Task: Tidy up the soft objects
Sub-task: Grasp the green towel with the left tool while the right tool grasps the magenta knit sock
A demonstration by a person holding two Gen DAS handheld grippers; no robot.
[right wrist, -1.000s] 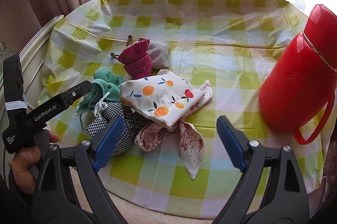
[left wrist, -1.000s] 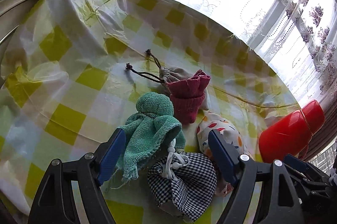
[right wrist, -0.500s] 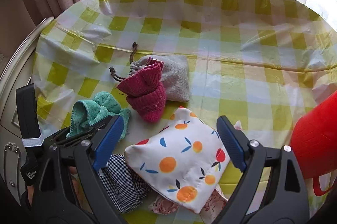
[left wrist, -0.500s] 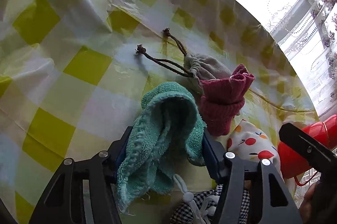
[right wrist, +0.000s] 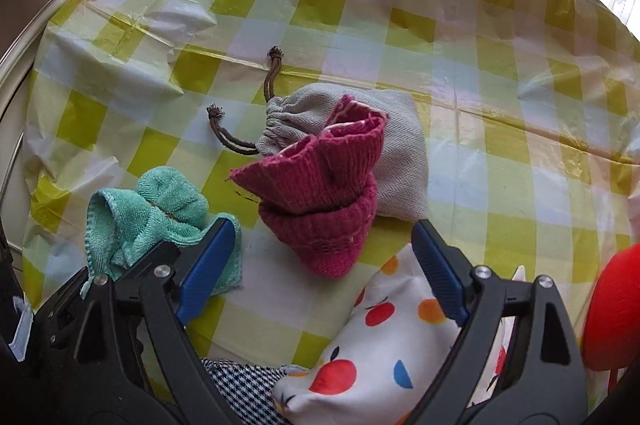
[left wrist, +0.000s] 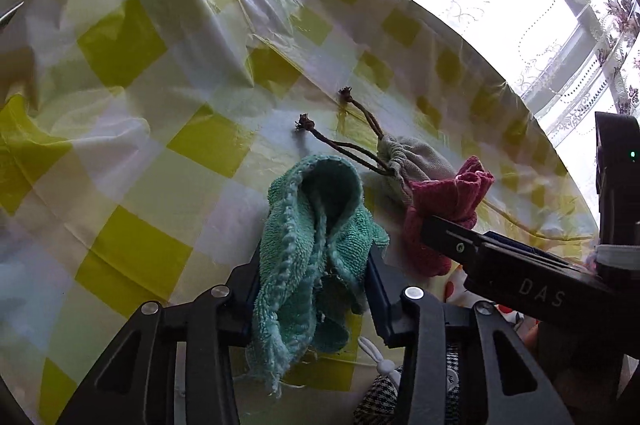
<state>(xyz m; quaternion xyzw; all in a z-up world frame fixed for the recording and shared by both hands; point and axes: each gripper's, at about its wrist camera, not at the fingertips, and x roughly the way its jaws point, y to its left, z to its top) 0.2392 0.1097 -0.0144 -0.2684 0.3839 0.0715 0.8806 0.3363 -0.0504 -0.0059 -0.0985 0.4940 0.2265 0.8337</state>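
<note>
Crumpled teal terry cloth [left wrist: 308,257], frayed at the hem, bunched between the left tool [left wrist: 316,289] pads, jaws closing on it above the checked desk [left wrist: 160,129]. Right tool [right wrist: 320,265] wide, empty.

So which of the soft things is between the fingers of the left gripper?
The teal towel, bunched between the closing left gripper; the others lie outside it.

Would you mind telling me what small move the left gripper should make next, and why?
Probably finish closing, then lift. The left gripper's jaws are closing with the green towel bunched between them, apparently pinched already, while the right gripper hangs open over the pink knit.
</note>
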